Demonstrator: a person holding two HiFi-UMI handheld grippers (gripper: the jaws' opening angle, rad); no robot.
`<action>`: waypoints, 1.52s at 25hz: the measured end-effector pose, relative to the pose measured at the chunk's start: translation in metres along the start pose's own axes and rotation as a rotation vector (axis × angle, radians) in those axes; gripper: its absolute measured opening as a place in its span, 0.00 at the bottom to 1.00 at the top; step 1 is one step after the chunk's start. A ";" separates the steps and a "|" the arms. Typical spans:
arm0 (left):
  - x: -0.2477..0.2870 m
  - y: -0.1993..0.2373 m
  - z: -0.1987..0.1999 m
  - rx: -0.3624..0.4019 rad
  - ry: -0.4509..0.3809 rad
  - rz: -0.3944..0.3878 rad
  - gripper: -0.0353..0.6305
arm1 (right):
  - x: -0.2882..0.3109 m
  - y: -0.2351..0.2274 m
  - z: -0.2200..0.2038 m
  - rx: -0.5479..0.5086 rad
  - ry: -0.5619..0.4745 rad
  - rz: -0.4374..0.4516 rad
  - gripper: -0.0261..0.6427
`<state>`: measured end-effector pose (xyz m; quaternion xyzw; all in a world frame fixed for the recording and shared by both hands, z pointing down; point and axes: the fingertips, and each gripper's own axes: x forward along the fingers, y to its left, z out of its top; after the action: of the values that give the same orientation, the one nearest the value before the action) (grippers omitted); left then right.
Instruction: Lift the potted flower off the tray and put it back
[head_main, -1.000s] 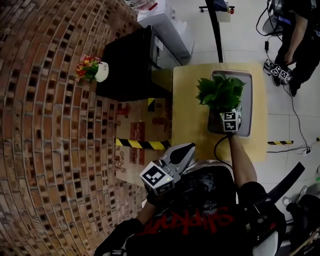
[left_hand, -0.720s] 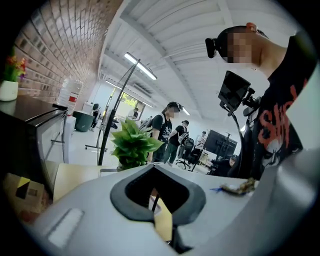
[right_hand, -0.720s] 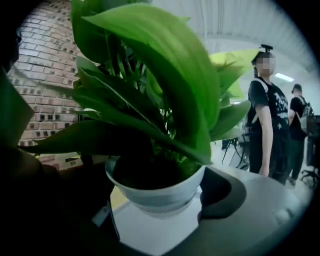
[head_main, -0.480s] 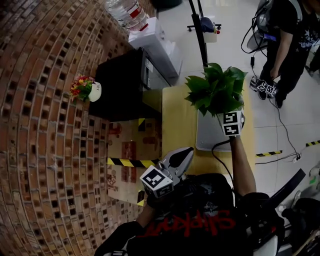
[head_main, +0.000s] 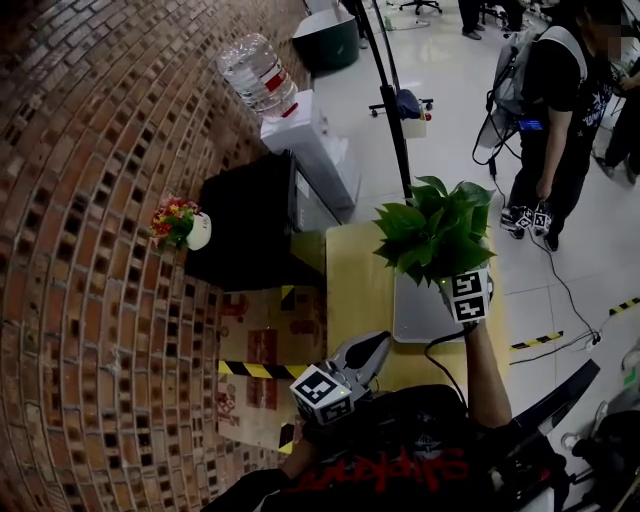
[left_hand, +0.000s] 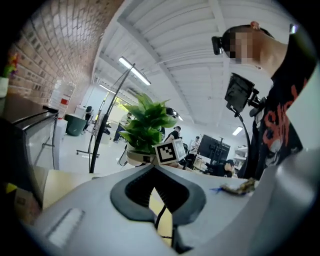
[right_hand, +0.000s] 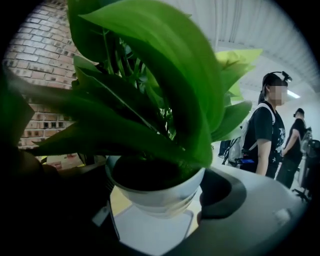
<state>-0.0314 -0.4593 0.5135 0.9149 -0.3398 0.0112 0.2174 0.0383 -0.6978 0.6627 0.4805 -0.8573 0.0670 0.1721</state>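
A leafy green plant (head_main: 435, 235) in a white pot (right_hand: 155, 192) hangs in the air above the grey tray (head_main: 410, 322), which lies on the wooden table (head_main: 350, 280). My right gripper (head_main: 458, 288) is shut on the pot, one jaw on each side of its rim, and leaves hide its fingertips in the head view. In the right gripper view the tray (right_hand: 150, 232) shows below the pot. My left gripper (head_main: 368, 350) is held near my chest, shut and empty. In the left gripper view that gripper (left_hand: 154, 170) points towards the plant (left_hand: 145, 125).
A black cabinet (head_main: 250, 220) stands left of the table, with a small pot of colourful flowers (head_main: 180, 222) on it. Behind are a water dispenser (head_main: 300, 130) and a stand pole (head_main: 385, 90). A person (head_main: 555, 110) stands at the far right. Cardboard with hazard tape (head_main: 265, 345) lies below.
My right gripper has risen with the potted plant, lifting it from the tray into the air. The left gripper has barely moved.
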 end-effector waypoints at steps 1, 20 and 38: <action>0.000 0.002 0.002 -0.040 -0.009 0.010 0.06 | 0.002 0.001 -0.008 0.009 0.006 0.004 0.81; -0.027 0.039 -0.017 -0.091 -0.035 0.258 0.05 | 0.030 0.026 -0.148 0.173 0.115 0.069 0.81; -0.068 0.039 -0.032 -0.285 -0.112 0.216 0.05 | 0.006 0.066 -0.187 0.336 0.212 0.147 0.85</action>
<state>-0.1040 -0.4306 0.5460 0.8323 -0.4458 -0.0648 0.3230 0.0231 -0.6154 0.8421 0.4290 -0.8438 0.2718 0.1734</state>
